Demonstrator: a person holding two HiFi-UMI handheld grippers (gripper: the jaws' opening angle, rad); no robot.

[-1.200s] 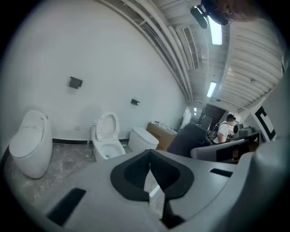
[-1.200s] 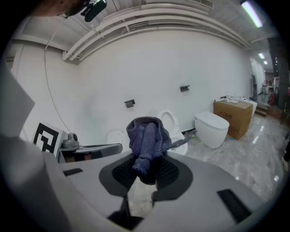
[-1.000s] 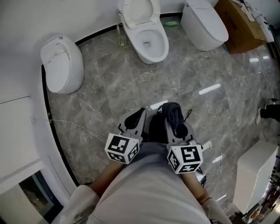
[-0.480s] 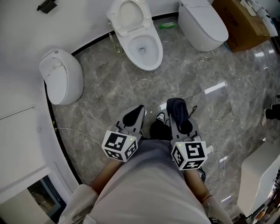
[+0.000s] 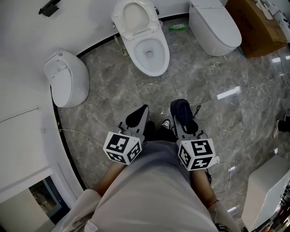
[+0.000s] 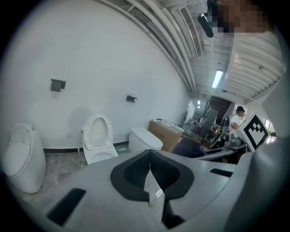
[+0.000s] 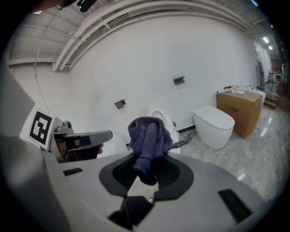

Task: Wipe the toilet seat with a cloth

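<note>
cloth (image 7: pixel 147 140): dark blue, bunched, in right gripper (image 7: pixel 146 174) | toilet seat (image 5: pixel 132 18): white, raised

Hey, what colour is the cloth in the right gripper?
Dark blue-purple; the cloth clamped in the right gripper shows best in the right gripper view.

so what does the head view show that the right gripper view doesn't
Head view only: the open toilet's bowl from above, the person's grey top, a white cable on the floor. Right gripper view only: ceiling pipes, and the right gripper's jaws shut on the cloth close up. Both: the cloth, the open toilet, the closed toilet, the cardboard box, the left gripper.
</note>
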